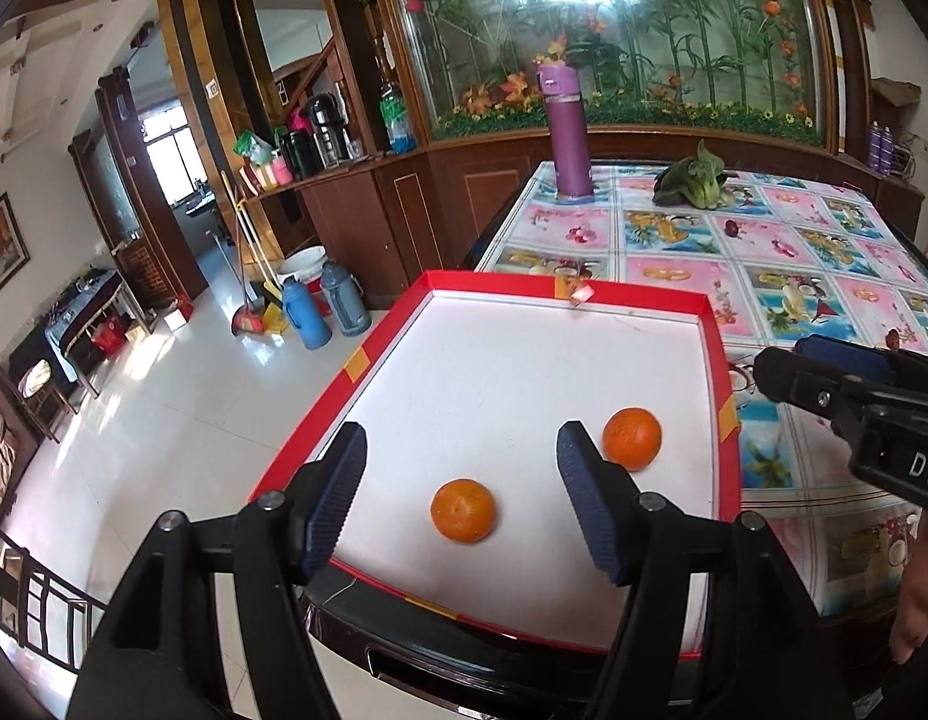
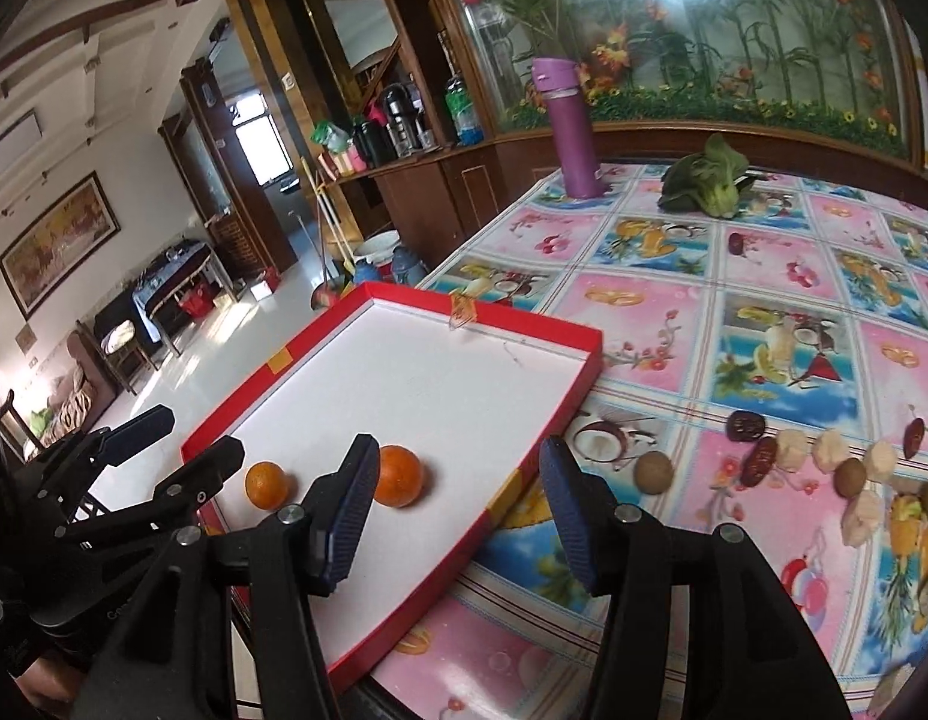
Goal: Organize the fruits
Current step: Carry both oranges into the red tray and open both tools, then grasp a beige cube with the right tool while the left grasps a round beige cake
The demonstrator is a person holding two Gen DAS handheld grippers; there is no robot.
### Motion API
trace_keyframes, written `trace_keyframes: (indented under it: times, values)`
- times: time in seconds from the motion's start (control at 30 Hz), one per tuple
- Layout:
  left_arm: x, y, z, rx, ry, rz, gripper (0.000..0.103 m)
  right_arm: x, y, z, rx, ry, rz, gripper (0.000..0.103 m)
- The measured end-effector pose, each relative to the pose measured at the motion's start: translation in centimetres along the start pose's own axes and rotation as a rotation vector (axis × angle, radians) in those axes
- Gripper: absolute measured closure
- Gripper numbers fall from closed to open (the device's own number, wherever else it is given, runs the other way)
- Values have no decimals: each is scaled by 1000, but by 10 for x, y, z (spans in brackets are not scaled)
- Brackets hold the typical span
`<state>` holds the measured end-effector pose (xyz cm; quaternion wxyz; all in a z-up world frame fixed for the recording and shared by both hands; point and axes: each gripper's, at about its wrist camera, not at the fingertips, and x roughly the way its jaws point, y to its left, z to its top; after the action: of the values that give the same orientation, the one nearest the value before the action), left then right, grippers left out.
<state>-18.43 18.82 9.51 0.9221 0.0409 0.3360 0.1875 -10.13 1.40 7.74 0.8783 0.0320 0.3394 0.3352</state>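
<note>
Two oranges lie in a shallow white tray with a red rim [image 1: 718, 360] at the table's left edge. In the left wrist view my left gripper [image 1: 464, 468] hovers open over the tray's near end, with the near orange [image 1: 464, 510] between and below its fingers. The far orange [image 1: 631, 439] lies just right of the right finger. My right gripper [image 2: 458, 498] is open and empty above the tray's right rim [image 2: 523, 327], with one orange [image 2: 399, 475] by its left finger and the other orange [image 2: 266, 485] further left. Small brown fruits [image 2: 654, 470], dark dates [image 2: 742, 426] and pale pieces [image 2: 790, 449] lie on the tablecloth to the right.
A purple flask [image 2: 568, 126] and a green leafy vegetable [image 2: 706, 180] stand at the table's far side. One dark date [image 2: 735, 243] lies alone mid-table. The patterned tablecloth [image 2: 763, 288] is bare between tray and far side. Left of the tray the table drops to the floor.
</note>
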Motion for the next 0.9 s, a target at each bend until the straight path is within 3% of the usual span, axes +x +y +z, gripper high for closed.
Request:
trace_keyframes:
  times: [0.53, 0.9]
  values:
    - [-26, -49, 18, 88, -53, -27, 34, -66, -63, -10, 82, -91, -73, 48]
    - [-33, -110, 28, 200, -70, -93, 33, -127, -127, -43, 134, -130, -252, 47]
